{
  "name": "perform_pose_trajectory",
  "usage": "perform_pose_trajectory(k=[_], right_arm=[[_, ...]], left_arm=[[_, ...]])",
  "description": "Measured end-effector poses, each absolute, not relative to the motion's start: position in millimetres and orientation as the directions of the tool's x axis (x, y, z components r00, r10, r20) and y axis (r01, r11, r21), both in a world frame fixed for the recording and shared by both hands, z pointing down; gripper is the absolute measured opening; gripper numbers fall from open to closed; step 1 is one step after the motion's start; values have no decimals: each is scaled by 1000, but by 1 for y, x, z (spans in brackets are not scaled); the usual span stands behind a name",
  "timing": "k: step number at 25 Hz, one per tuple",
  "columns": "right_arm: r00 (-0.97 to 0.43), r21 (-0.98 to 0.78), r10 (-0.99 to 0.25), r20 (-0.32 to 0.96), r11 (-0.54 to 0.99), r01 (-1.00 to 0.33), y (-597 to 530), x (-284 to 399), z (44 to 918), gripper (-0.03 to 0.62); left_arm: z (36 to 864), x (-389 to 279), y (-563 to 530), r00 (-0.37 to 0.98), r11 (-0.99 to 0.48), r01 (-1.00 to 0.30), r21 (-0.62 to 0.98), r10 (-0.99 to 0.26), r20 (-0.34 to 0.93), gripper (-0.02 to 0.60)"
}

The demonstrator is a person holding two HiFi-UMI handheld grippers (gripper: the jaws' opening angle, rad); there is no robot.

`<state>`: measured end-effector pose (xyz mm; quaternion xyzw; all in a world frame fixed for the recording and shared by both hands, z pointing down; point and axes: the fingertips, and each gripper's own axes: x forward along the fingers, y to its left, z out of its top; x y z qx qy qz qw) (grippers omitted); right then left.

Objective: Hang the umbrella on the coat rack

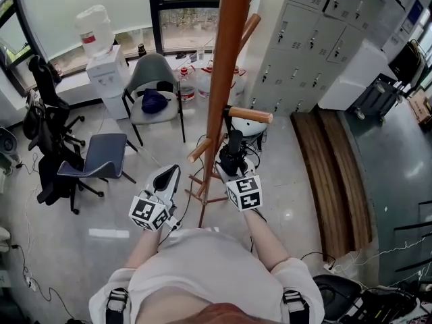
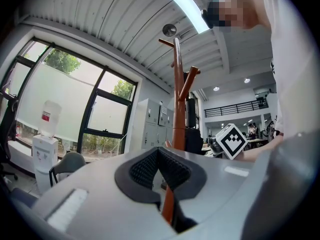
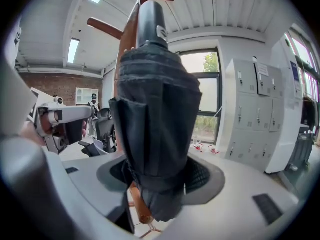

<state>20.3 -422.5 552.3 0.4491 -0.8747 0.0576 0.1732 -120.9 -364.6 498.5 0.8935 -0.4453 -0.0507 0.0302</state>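
Daylight is pouring in through the tall windows (image 1: 185, 25) at the far side of the room. The pale floor (image 1: 290, 214) is giving it back as a soft sheen, with one small bright spot. Shadows under the chairs (image 1: 101, 157) are falling faint and soft-edged.

In the left gripper view a ceiling strip light (image 2: 182, 6) is burning out to plain white. In the right gripper view the umbrella (image 3: 155, 109) is showing dark against a bright window behind it, yet sharp.

Both gripper views are bending straight lines hard near the edges and darkening to black at the corners. The grey shells of the left gripper (image 2: 157, 151) and right gripper (image 3: 155, 184), close to the lens, are smearing out of focus.
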Motion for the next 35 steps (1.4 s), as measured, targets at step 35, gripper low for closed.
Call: perform_pose_trajectory(k=[35], right_arm=[[-484,93,-870,96,492,-866,-379,39,465,332]], left_arm=[[486,-110,-354,593,-600,-795,82,-799,-103,11]])
